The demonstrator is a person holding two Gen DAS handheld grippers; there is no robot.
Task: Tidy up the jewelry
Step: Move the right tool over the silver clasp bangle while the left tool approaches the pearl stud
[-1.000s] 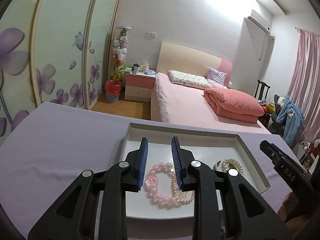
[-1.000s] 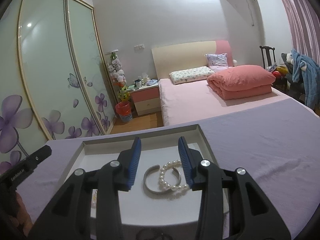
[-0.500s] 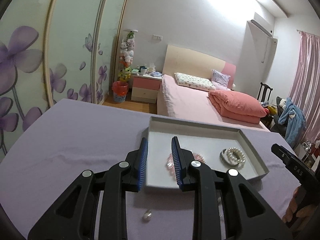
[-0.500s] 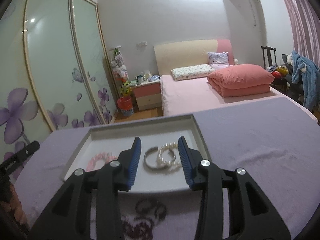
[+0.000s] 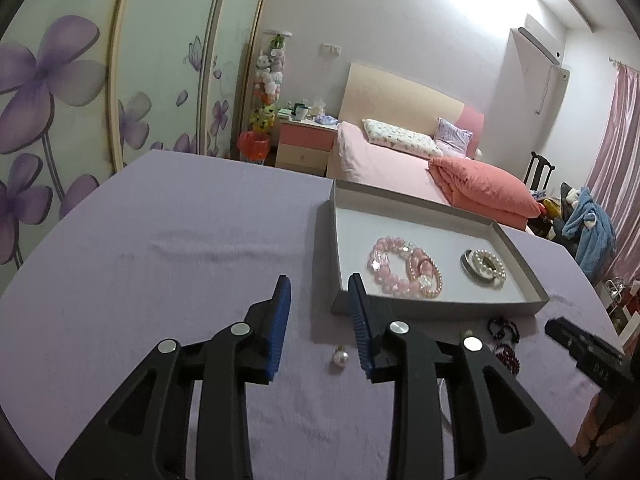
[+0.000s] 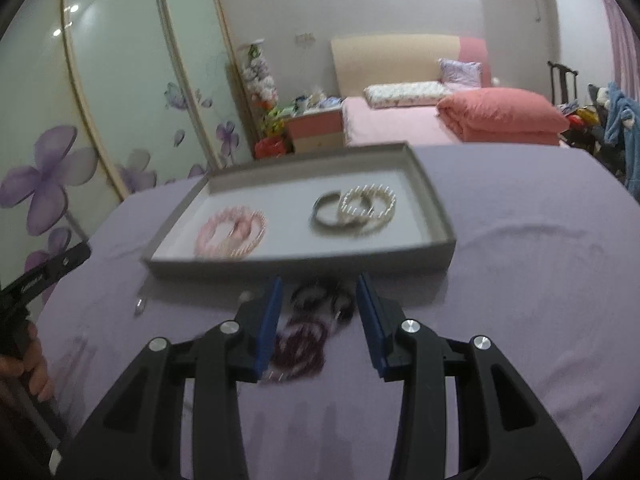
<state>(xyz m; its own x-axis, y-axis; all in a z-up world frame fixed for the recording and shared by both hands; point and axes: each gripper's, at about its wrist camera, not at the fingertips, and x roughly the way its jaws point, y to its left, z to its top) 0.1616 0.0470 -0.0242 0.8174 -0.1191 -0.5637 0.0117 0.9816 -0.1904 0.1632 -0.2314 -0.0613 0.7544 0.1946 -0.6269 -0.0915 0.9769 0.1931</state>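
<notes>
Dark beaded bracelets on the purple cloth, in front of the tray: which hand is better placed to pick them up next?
Right, probably. The right tool is open with the dark beaded bracelets lying between its fingers. The left tool is open too, but points at the tray corner, nearer the loose pearl.

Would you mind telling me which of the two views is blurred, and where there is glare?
Right wrist view: motion blur smears the tray and dark bracelets. Left wrist view: sharper, pink bracelet crisp; ceiling light blows out the upper right wall. Both: fisheye bends the wardrobe doors.
</notes>
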